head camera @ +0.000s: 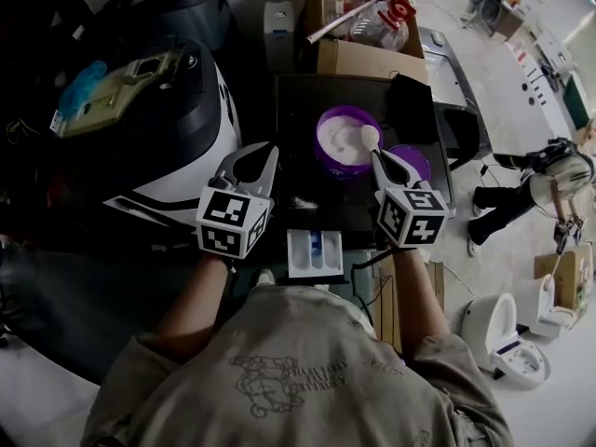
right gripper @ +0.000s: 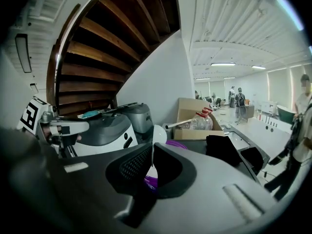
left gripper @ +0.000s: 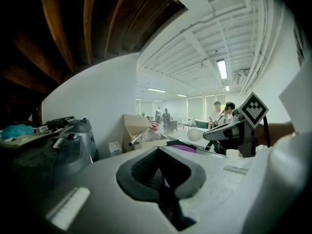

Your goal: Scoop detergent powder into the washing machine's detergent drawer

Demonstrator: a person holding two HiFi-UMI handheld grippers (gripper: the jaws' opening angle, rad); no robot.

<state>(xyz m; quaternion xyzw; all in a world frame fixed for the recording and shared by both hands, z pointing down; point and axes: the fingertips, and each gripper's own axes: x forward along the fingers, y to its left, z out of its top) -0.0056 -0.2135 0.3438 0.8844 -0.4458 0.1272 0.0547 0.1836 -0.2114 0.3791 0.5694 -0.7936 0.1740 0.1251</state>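
A purple tub (head camera: 343,140) of white powder stands on the dark machine top (head camera: 303,110), its purple lid (head camera: 413,161) beside it on the right. My right gripper (head camera: 377,156) is shut on the handle of a white spoon (head camera: 370,138), whose bowl hangs at the tub's right rim. In the right gripper view the spoon (right gripper: 158,133) stands up between the jaws of that gripper (right gripper: 150,167), with the tub (right gripper: 173,144) behind. The left gripper (head camera: 253,156) hovers left of the tub, shut and holding nothing (left gripper: 161,172). The white detergent drawer (head camera: 314,252) sticks out below, between both grippers.
A cardboard box (head camera: 358,26) holding a plastic bottle sits behind the tub. A large black-and-white appliance (head camera: 168,110) fills the left. A black object (head camera: 410,105) lies right of the tub. A person (head camera: 531,180) stands on the floor at right.
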